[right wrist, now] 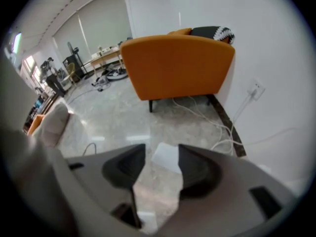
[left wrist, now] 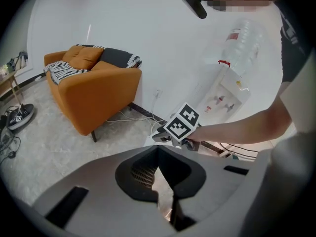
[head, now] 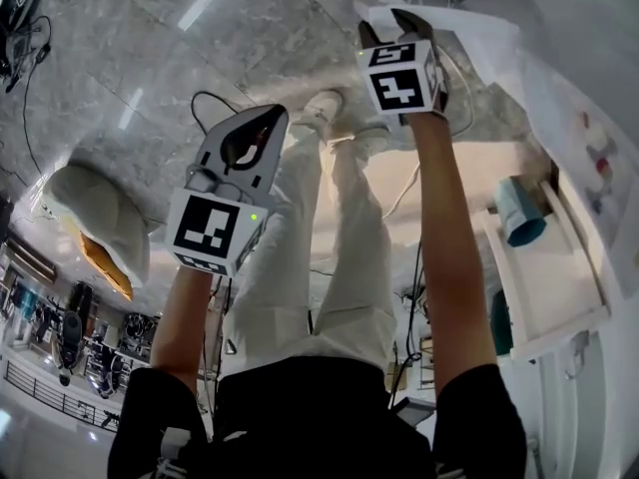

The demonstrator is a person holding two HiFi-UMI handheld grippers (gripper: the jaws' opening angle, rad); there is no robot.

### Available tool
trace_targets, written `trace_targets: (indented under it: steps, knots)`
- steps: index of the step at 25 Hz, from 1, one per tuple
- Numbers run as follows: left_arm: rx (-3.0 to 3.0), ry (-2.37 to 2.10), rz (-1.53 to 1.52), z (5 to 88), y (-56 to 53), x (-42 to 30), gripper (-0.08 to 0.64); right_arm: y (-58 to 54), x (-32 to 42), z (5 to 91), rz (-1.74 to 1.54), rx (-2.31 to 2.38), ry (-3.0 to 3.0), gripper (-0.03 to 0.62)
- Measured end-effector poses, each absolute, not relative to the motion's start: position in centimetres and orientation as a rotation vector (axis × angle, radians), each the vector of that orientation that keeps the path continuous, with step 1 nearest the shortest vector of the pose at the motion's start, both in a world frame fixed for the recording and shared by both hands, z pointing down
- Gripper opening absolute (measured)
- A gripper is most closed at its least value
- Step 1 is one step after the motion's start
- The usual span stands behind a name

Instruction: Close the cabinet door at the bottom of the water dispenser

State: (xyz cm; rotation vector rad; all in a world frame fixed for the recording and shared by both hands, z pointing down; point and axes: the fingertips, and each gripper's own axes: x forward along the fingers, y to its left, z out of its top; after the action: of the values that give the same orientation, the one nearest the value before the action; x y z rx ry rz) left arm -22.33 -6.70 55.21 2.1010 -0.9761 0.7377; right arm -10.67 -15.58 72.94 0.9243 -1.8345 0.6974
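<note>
The water dispenser [left wrist: 228,90] stands on the floor against the white wall, with a clear bottle [left wrist: 242,46] on top. At its foot the white cabinet door [head: 544,287] hangs open, swung out over the floor, just to the right of the person's right forearm. The right gripper [head: 394,23] points down at the marble floor [head: 180,58] with its jaws spread wide and nothing between them. The left gripper [head: 250,133] hangs lower, its jaws pressed together and empty. An orange sofa [left wrist: 91,90] stands along the same wall.
</note>
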Motion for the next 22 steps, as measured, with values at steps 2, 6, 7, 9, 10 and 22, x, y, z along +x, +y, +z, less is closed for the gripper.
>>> trace_targets:
  steps: [2, 6, 7, 9, 10, 22]
  knots:
    - [2.088, -0.981, 0.736, 55.5, -6.7, -22.4, 0.008, -15.7, -10.7, 73.6, 0.691, 0.923, -1.823, 0.216]
    - [2.104, -0.970, 0.728, 56.2, -6.6, -22.1, 0.008, -15.9, -10.6, 74.6, 0.669, 0.922, -1.803, 0.216]
    - [2.104, -0.966, 0.729, 56.3, -6.5, -22.1, 0.008, -15.8, -10.5, 74.9, 0.665, 0.922, -1.796, 0.216]
    - [2.100, -0.963, 0.731, 56.6, -6.4, -22.3, 0.008, -15.8, -10.5, 75.1, 0.657, 0.924, -1.783, 0.216]
    - [2.097, -0.963, 0.732, 56.7, -6.4, -22.4, 0.008, -15.9, -10.5, 75.1, 0.649, 0.929, -1.778, 0.216]
    - [2.116, -0.945, 0.775, 57.4, -6.6, -22.0, 0.008, -15.0, -9.9, 75.2, 0.607, 0.955, -1.752, 0.216]
